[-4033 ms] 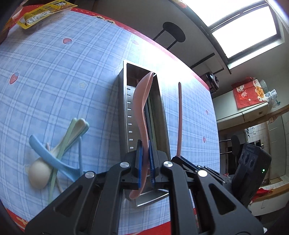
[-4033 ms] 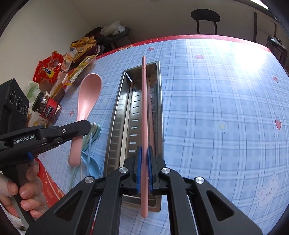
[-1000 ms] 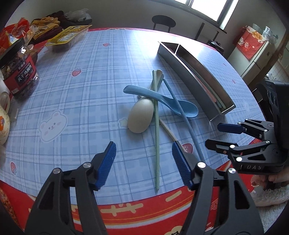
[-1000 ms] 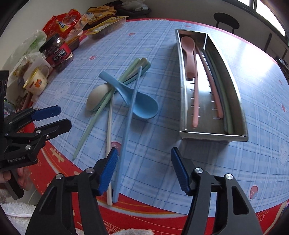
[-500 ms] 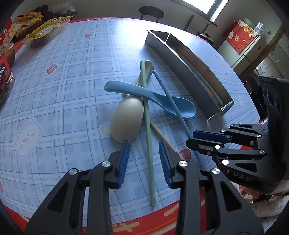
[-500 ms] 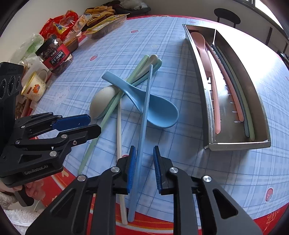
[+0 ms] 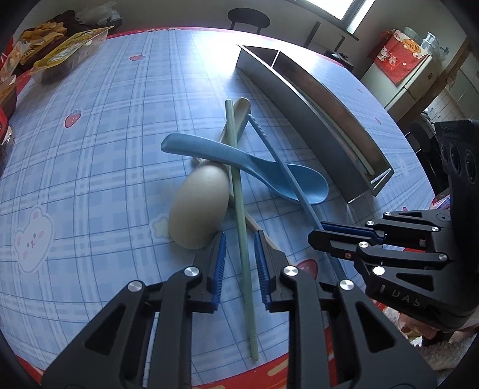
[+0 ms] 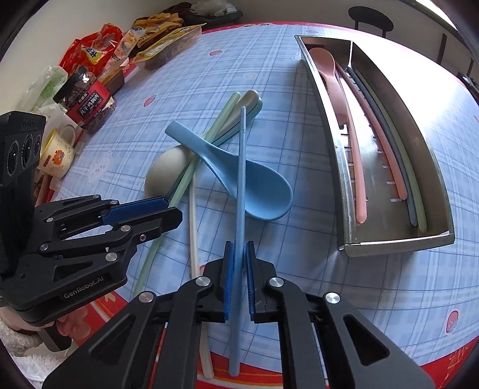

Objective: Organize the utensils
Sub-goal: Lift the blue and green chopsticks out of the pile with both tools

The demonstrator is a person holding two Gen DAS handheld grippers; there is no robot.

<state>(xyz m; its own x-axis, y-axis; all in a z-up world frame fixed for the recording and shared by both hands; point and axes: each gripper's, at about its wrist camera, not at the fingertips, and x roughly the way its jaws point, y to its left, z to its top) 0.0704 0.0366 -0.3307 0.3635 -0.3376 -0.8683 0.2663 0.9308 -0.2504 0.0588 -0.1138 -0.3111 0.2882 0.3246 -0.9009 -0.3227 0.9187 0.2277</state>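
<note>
A pile of utensils lies on the blue checked tablecloth: a blue spoon (image 7: pixel 269 170) (image 8: pixel 254 185), a beige spoon (image 7: pixel 197 206) (image 8: pixel 163 176), a green chopstick (image 7: pixel 239 203) (image 8: pixel 182 182), a blue chopstick (image 8: pixel 240 179) (image 7: pixel 287 176) and a white one (image 8: pixel 194 227). My left gripper (image 7: pixel 239 248) is narrowly open with a finger on each side of the green chopstick. My right gripper (image 8: pixel 238 254) is shut on the blue chopstick. The steel tray (image 8: pixel 443 239) (image 7: pixel 314 107) holds a pink spoon (image 8: pixel 326 65) and pink and green chopsticks.
Snack packets (image 8: pixel 155 36), a jar (image 8: pixel 86 101) and a mug (image 8: pixel 58 154) stand at the table's left end. The red table border (image 8: pixel 419 356) runs close below both grippers. A chair (image 7: pixel 248 18) stands beyond the far edge.
Both grippers came down from the tray to the pile. The left one has narrowed around the green chopstick. The right one has shut on the blue chopstick.
</note>
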